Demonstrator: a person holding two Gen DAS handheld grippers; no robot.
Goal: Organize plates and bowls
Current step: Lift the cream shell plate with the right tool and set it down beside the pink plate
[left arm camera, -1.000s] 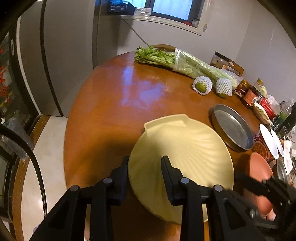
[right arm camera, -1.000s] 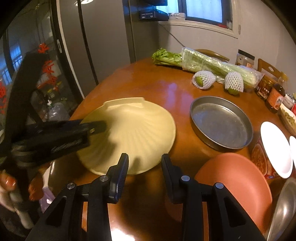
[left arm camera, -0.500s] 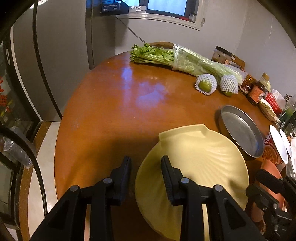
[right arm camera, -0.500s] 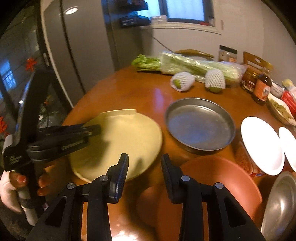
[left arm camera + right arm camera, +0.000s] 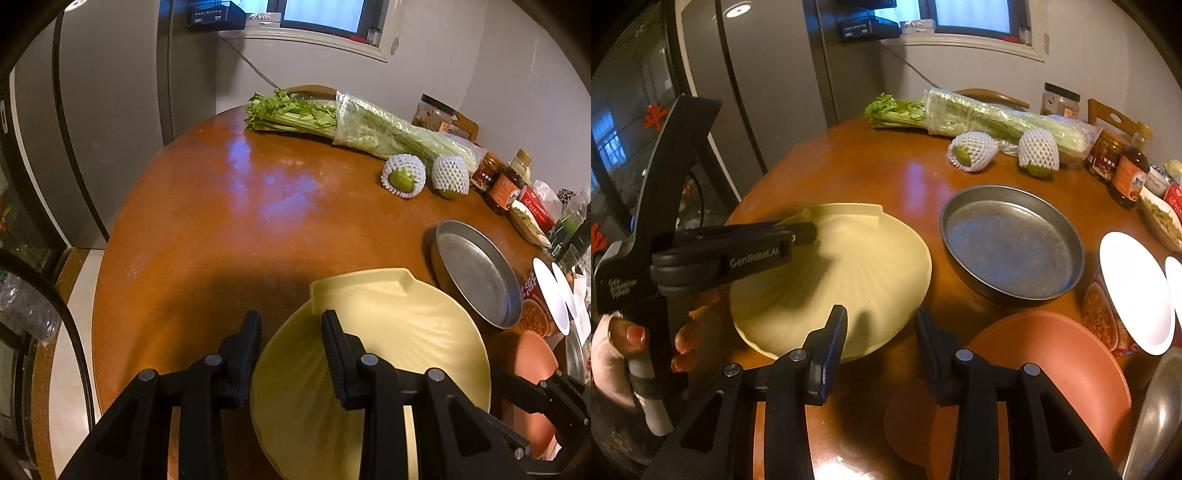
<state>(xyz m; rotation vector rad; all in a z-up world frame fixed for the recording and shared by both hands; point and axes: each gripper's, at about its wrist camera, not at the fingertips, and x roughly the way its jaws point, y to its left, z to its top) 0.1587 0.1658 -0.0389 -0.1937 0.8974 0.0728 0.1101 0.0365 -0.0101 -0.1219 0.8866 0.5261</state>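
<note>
A pale yellow shell-shaped plate [image 5: 406, 350] [image 5: 857, 280] lies flat on the round wooden table [image 5: 886, 173]. My left gripper [image 5: 290, 343] straddles its near-left rim, one finger outside and one inside, shut on it. In the right wrist view the left gripper [image 5: 809, 234] reaches over the plate from the left, held by a hand [image 5: 617, 343]. My right gripper [image 5: 881, 332] hovers over the table by the plate's near edge; its jaws are opening with nothing between them. A pink plate [image 5: 1063, 362] [image 5: 535, 354] sits just right of it.
A round metal pan [image 5: 1012, 243] [image 5: 476, 273] stands close to the right of the yellow plate. White plates [image 5: 1134, 291] rest on food tubs at the right, with a steel bowl [image 5: 1160, 417] below them. Celery [image 5: 997, 118], two netted fruits and jars line the far side.
The yellow plate has slid right, closer to the metal pan, along with my left gripper. The right wrist view has swung right, bringing more of the pink plate into sight.
</note>
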